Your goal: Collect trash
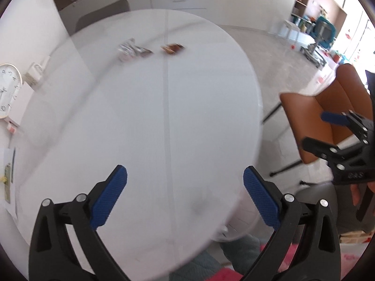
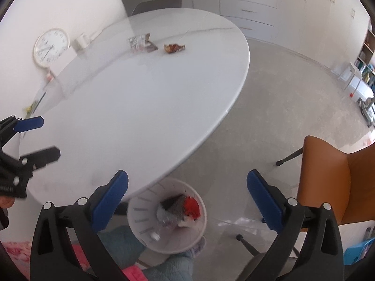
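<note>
Two pieces of trash lie on the far part of the white oval table [image 1: 199,121]: a silver crumpled wrapper [image 1: 132,49] [image 2: 140,42] and a brown wrapper [image 1: 172,48] [image 2: 174,47] to its right. A white bin [image 2: 143,213] stands on the floor under the table's near edge, with red and grey trash [image 2: 185,210] in it. My left gripper [image 1: 185,194] is open and empty above the near end of the table. My right gripper [image 2: 187,199] is open and empty above the bin. Each gripper also shows in the other view, the right [image 1: 316,128] and the left [image 2: 44,138].
An orange chair [image 1: 328,107] [image 2: 332,182] stands right of the table. A grey chair [image 2: 159,3] stands at the far end. A round clock [image 2: 51,46] leans on the left wall. Drawers [image 2: 248,11] line the back wall. The person's legs show below [image 2: 168,267].
</note>
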